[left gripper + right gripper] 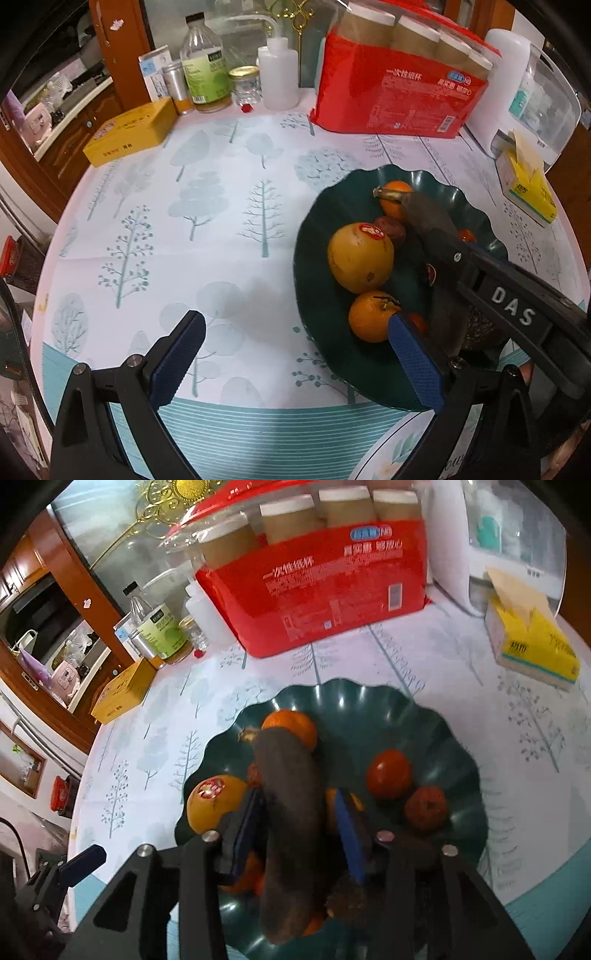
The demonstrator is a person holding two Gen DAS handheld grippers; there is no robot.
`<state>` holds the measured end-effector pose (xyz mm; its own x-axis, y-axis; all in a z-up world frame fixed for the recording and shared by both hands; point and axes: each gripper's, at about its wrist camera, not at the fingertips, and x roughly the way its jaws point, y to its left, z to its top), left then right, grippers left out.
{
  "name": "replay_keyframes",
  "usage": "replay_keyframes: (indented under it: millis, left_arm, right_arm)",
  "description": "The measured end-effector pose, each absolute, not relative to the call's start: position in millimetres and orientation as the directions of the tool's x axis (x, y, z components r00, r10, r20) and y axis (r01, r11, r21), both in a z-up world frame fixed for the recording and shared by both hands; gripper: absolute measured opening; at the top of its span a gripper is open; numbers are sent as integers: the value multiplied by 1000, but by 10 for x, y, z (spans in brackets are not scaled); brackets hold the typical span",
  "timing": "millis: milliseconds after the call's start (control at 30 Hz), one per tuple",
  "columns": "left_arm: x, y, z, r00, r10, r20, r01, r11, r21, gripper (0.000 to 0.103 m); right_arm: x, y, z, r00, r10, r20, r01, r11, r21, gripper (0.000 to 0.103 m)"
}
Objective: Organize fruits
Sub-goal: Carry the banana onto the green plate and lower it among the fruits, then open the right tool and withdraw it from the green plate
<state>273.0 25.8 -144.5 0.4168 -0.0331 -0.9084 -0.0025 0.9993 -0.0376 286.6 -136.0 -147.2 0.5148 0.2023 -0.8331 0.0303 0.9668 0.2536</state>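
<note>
Right-wrist view: the right gripper (299, 834) is clenched on a blackened, overripe banana (291, 812), its two blue pads (349, 834) pressing the fruit's flanks; the banana runs lengthwise between the fingers, stem end pointing away from the camera, above the dark green scalloped plate (424, 716). Ahead of the fingertips, past the banana's stem, lies an orange (295, 722); to the gripper's left sits a large yellow fruit with a red sticker (212, 801); ahead and to its right lie a red tomato-like fruit (388, 773) and a wrinkled dark red fruit (424, 808). More orange fruit is partly hidden beneath the banana and fingers. Left-wrist view: the left gripper (291, 354) is released, its jaws wide apart and holding nothing, hovering over the tree-patterned tablecloth (221, 192) at the plate's near-left edge; its right finger overlaps the plate rim just beside a second orange (371, 315). The right gripper, labelled "DAS", enters from the right, across the plate. Well beyond both grippers, at the table's far edge, stand a red pack of paper cups (399, 92), a yellow box (129, 133), bottles and jars (203, 66), and a yellow tissue box (528, 184).
</note>
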Motion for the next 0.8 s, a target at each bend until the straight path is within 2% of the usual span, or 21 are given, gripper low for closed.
replay_keyframes:
  millis: [333, 800]
  left_arm:
    - [2682, 222, -1410, 413, -66, -909, -2, 997, -73, 99]
    - [2275, 167, -976, 460, -73, -885, -17, 996, -91, 99]
  right_arm:
    - [2796, -1482, -1345, 558, 188, -809, 24, 970, 242, 46]
    - [2459, -1600, -964, 597, 165, -785, -5, 979, 203, 46]
